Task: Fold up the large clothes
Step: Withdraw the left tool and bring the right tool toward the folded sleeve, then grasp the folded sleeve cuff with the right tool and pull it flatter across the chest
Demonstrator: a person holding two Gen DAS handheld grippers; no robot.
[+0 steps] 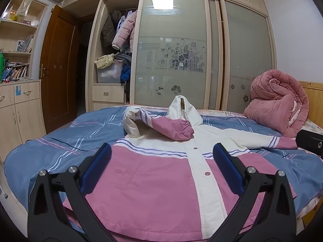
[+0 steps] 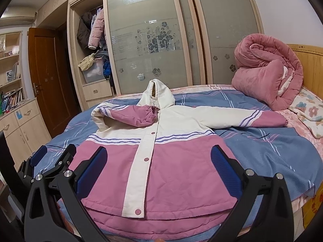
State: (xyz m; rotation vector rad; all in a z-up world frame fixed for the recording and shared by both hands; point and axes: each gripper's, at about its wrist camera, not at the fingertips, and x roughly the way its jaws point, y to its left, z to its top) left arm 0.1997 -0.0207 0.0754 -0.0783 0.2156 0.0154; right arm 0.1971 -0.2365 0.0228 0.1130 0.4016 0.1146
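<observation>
Bed: blue striped sheet is lying under my jacket.
Room: wardrobe is standing behind.
Grippers: I'm holding left and right spread, empty.

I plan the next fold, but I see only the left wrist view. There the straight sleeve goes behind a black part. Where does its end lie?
Observer: In the right wrist view, the sleeve ends in a pink cuff that lies flat on the bed, not folded in.
Operator: Is the front closed down to the hem? I see only two snaps.
Observer: A third snap shows just above the hem, and the front lies shut there.
</observation>
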